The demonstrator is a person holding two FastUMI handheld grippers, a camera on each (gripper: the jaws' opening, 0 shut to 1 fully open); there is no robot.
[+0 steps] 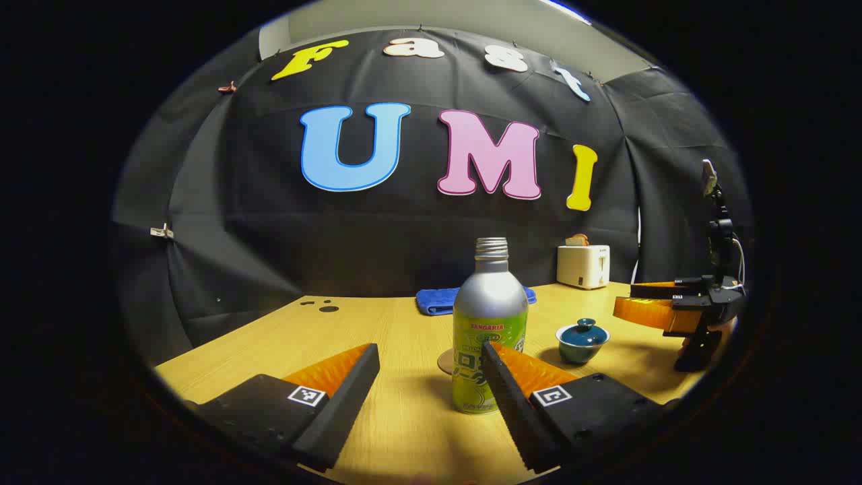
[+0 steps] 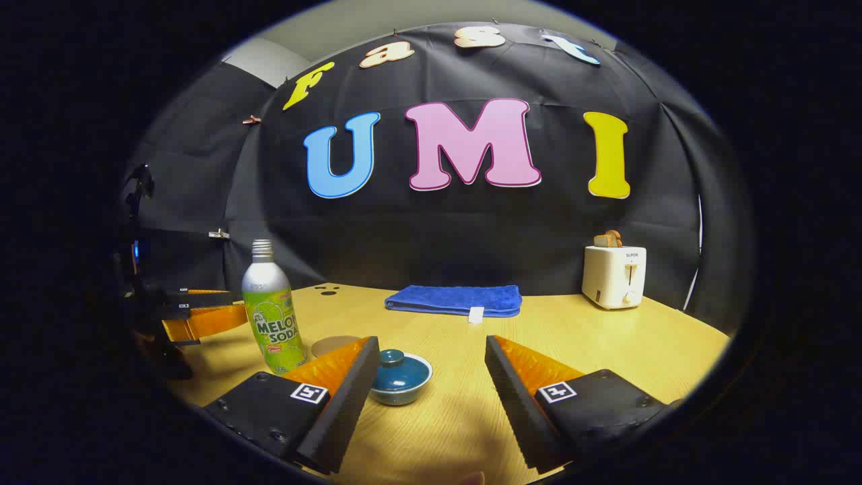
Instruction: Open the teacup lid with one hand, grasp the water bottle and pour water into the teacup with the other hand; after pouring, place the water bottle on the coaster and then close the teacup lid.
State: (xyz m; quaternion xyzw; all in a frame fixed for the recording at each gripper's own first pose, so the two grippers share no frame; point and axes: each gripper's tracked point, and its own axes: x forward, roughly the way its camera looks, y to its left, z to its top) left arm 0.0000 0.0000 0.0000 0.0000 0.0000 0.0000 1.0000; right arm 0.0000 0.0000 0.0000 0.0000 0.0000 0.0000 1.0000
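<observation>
Both grippers wide open, empty: left gripper (image 1: 431, 377) lines up w/ bottle (image 1: 489, 323), right gripper (image 2: 431, 377) nears lidded teacup (image 2: 400, 377) for its lid.

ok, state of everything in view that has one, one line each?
water bottle: upright on table, cap off, not gripped
teacup: lid on
coaster: bare, nothing on it
towel: folded, flat at the table's back
toaster: bread sticking up from slot
left gripper: open, empty, near bottle
right gripper: open, empty, near teacup
</observation>
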